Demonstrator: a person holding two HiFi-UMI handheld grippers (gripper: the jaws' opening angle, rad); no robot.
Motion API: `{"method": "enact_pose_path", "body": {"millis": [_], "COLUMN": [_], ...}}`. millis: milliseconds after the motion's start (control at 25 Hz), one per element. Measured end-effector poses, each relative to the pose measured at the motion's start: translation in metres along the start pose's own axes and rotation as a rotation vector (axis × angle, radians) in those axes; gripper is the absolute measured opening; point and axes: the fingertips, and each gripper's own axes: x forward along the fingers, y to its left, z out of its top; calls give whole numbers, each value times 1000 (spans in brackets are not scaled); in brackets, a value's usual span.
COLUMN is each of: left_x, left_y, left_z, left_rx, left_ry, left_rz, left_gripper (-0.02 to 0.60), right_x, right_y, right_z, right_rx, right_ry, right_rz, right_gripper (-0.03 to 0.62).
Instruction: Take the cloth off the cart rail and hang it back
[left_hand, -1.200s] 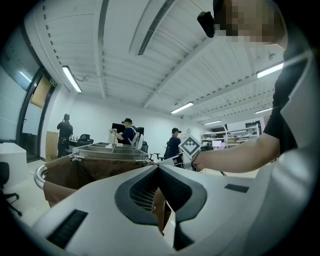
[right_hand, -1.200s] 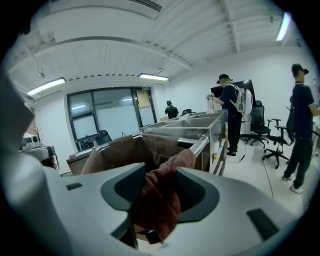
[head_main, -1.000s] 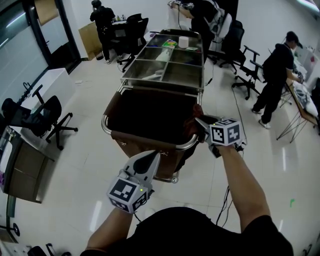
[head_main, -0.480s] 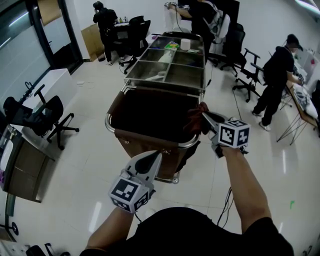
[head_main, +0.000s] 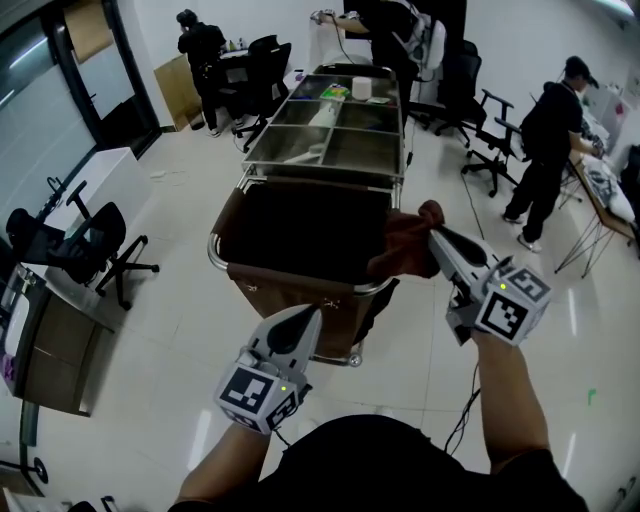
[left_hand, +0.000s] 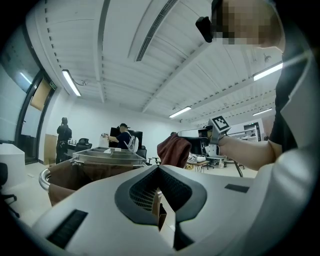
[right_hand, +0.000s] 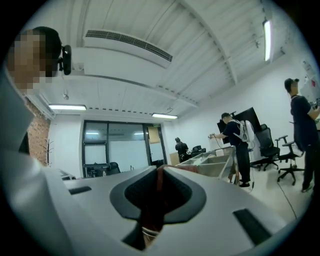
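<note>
The step in hand is the first half of the task: the taking off. The right gripper has its jaws pressed on the cloth, a red-brown piece that bunches just in front of the tips. In the right gripper view the same dark fabric fills the slot between the two jaws. The cloth is held up at the near right corner of the cart, above the right end of the cart rail. Its lower fold hangs down close to the rail. I cannot tell if this fold touches the metal or is already free of it.

The left gripper is nearer to the person, in front of the middle of the rail. Its jaws are pressed together with nothing between them, as the left gripper view shows, and it takes no part in the work.

I judge that the removal is almost complete and the hanging back is not begun. The next move calls for lifting the cloth fully clear of the rail. Then the right gripper should carry it over the rail, so that one part falls on the inner side, toward the brown bag, and the other part on the near side. Only after this should the jaws release. The left gripper could help to spread the bunched fabric, because a bunched cloth may slide off.
</note>
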Motion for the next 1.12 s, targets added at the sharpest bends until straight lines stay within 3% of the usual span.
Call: {"method": "enact_pose_path", "body": {"millis": [160,480,640,880,1120], "left_x": [-7,-17,-23,-32,-34], "left_y": [1,-1,-5,-5,-18], "left_z": [1,-11,-9,-13,-18], "left_rx": [-11,-44,-48,-64,-54], "left_ry": [-14,4,-12,-25,-5], "left_rz": [15,-1,-26,-22,-42], "left_gripper": [0,0,0,0,0], "right_x": [-35,-82,-90,-86,-76], "right_y": [24,64,82,92,97], "right_z": [15,-3,-34,-103,-138], "right_rx": [16,53,58,159,125], "right_ry": [-60,-84,-44,32,96], "right_rz": [19,26,48,44,38], "right_gripper": [48,48,48,48,48]}}
